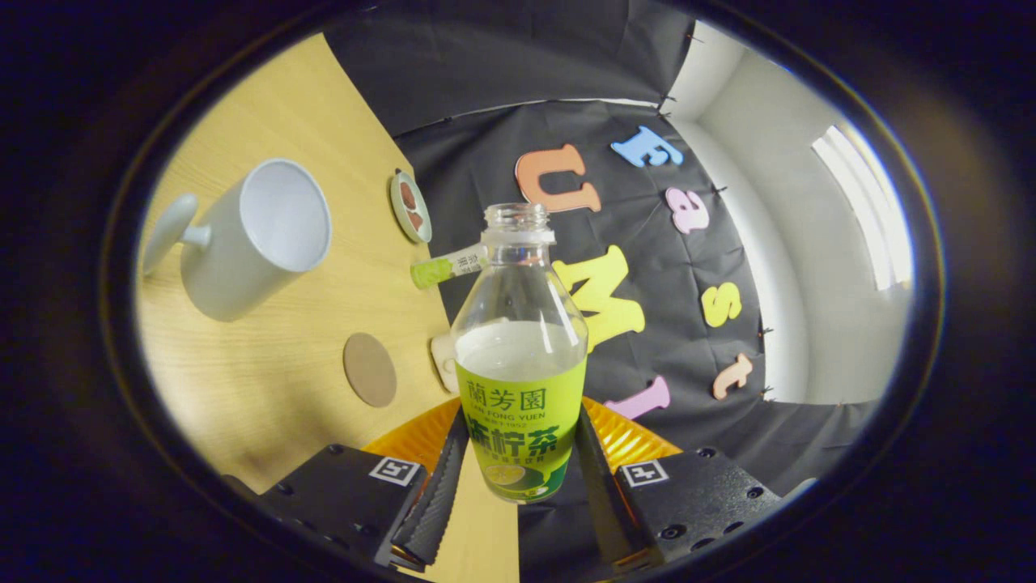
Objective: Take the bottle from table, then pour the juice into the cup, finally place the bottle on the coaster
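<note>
Bottle (pixel 520 356) held between the fingers of the gripper (pixel 518 478), lifted clear of the table (pixel 267 389) and tilted toward the cup (pixel 251 239). The neck is uncapped and the juice reaches roughly mid-height. The cup lies beyond and to the left of the bottle, its mouth facing you; the coaster (pixel 370 369) sits nearer, just left of the bottle. To pour well, bring the bottle's mouth over the cup's rim before tipping further, and tip slowly. Both fingers press the labelled lower body, closed to its width.
</note>
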The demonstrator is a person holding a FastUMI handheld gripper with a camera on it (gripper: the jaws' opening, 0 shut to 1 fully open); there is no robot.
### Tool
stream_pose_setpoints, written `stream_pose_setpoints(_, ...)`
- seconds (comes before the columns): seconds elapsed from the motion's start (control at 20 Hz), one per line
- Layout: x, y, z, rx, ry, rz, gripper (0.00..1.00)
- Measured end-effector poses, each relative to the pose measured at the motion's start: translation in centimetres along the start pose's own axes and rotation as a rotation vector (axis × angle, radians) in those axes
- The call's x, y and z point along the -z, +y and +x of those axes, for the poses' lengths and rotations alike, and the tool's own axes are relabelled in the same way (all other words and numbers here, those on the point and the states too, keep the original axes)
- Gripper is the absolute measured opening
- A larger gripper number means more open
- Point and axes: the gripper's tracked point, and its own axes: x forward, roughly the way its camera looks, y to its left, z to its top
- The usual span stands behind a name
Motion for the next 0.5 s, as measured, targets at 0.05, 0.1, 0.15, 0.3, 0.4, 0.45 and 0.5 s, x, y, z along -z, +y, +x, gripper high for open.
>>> stream_pose_setpoints(0.05,-0.1,0.0,0.0,0.006,-0.005,-0.019,0.76)
stream_pose_setpoints(0.1,-0.3,-0.1,-0.1,0.01,-0.019,-0.041,0.76)
stream_pose_setpoints(0.15,-0.5,0.0,0.0,0.014,-0.03,-0.076,0.76)
stream_pose_setpoints(0.3,-1.0,-0.1,-0.1,0.027,-0.052,-0.15,0.76)
stream_pose_setpoints(0.4,-1.4,-0.1,-0.1,0.031,-0.062,-0.183,0.76)
stream_pose_setpoints(0.45,-1.7,-0.2,-0.1,0.036,-0.068,-0.198,0.76)
stream_pose_setpoints(0.5,-2.0,-0.2,-0.2,0.04,-0.075,-0.212,0.76)
